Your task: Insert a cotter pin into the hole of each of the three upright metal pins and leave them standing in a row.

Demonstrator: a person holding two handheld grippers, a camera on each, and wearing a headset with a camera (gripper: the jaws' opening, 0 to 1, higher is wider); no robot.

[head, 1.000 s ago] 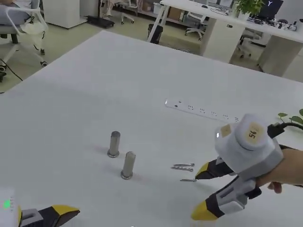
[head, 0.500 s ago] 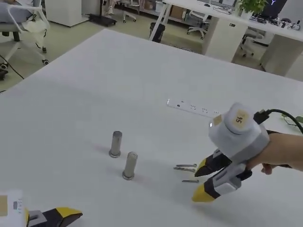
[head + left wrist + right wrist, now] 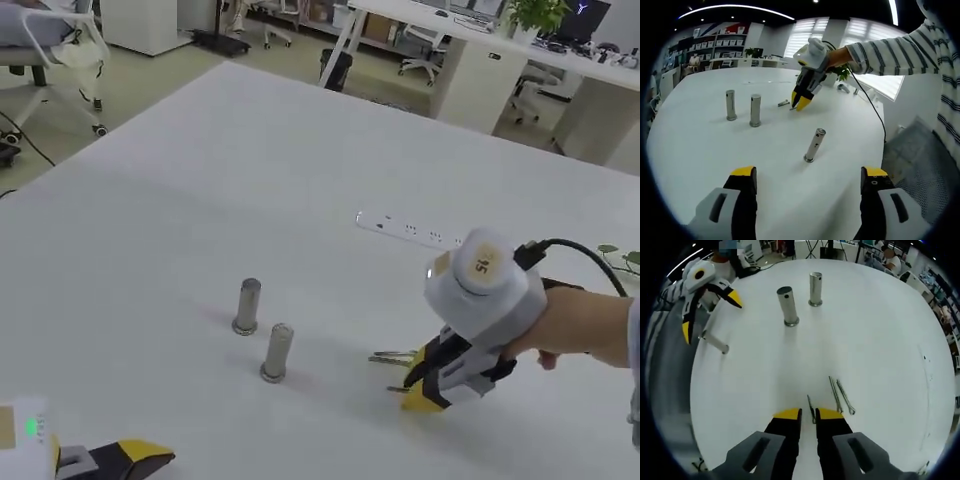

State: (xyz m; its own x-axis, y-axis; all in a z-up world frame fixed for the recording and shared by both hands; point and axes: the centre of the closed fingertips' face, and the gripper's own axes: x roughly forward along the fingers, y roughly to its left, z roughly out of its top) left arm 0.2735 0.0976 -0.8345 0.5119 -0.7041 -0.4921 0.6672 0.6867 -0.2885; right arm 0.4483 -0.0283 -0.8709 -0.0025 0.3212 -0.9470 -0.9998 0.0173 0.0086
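Cotter pin (image 3: 810,404) lying flat, pointing along right tongs (image 3: 809,413), grip unclear, left tongs (image 3: 809,171) spread.

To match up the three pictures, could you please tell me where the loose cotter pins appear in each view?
Head view: cotter pins lower right of centre, at the right gripper tips.
Left gripper view: upper centre, beside that gripper.
Right gripper view: low centre, ahead of the jaws.
Shared landmark: the two upright metal pins.
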